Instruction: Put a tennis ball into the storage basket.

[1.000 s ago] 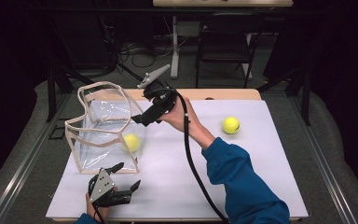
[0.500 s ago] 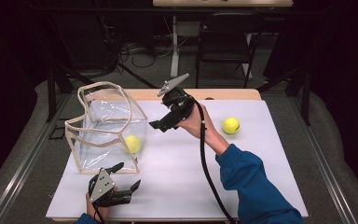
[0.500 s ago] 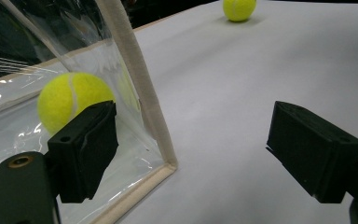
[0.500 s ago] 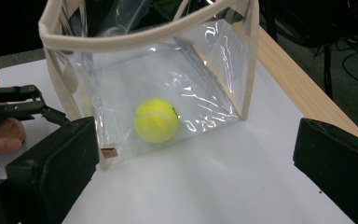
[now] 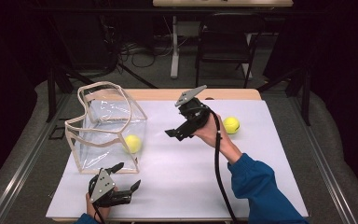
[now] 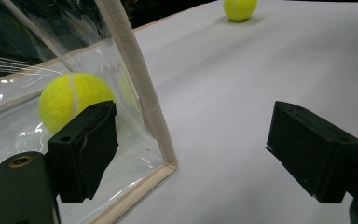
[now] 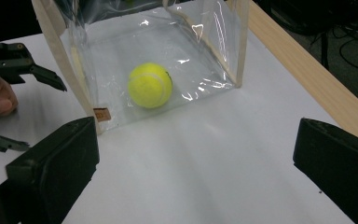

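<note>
Down at the desk's [image 5: 177,186] near edge the left claw [image 5: 121,182] sits just in front of the clear bag [image 5: 105,128], jaws apart and empty, with a yellow tennis ball [image 5: 132,143] lying inside the bag's near right corner, just beyond the claw. That bag is see-through plastic with cream trim, standing open-topped on the white desk. Over to the right, the right claw [image 5: 173,135] hangs raised above mid-desk, jaws spread wide and empty, pointing toward the bag, a blue-sleeved forearm [image 5: 256,186] angling up behind it, and a second tennis ball [image 5: 231,124] rests loose just beyond that hand.
</note>
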### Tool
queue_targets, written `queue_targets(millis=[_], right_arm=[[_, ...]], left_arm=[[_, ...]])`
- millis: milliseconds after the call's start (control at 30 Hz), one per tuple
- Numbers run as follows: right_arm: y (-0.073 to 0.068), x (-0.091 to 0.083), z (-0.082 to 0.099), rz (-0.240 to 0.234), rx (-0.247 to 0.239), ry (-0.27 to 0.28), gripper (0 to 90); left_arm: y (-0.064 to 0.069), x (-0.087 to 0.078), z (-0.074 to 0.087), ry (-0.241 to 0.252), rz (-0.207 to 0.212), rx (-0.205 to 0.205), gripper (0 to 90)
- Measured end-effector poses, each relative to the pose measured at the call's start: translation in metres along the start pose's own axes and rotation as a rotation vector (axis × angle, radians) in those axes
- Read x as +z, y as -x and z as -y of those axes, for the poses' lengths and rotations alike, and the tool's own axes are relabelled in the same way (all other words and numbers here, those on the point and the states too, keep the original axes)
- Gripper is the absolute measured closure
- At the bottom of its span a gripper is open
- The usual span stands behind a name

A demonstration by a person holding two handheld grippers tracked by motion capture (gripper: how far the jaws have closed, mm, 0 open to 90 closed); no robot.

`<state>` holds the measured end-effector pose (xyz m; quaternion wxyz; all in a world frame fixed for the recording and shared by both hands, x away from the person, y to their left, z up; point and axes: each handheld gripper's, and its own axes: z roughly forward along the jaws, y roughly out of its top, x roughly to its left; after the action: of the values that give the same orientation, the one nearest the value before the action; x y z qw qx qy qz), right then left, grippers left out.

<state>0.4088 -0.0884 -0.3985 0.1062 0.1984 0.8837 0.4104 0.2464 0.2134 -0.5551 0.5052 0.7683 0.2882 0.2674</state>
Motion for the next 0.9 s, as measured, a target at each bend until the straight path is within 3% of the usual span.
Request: queue_targets(millis=[900], right_arm=[[0.006, -0.009, 0.093, -0.009, 0.086, 0.001, 0.0]], left_arm=[[0.0, 0.0, 0.001, -0.004, -0.005, -0.001, 16.0]])
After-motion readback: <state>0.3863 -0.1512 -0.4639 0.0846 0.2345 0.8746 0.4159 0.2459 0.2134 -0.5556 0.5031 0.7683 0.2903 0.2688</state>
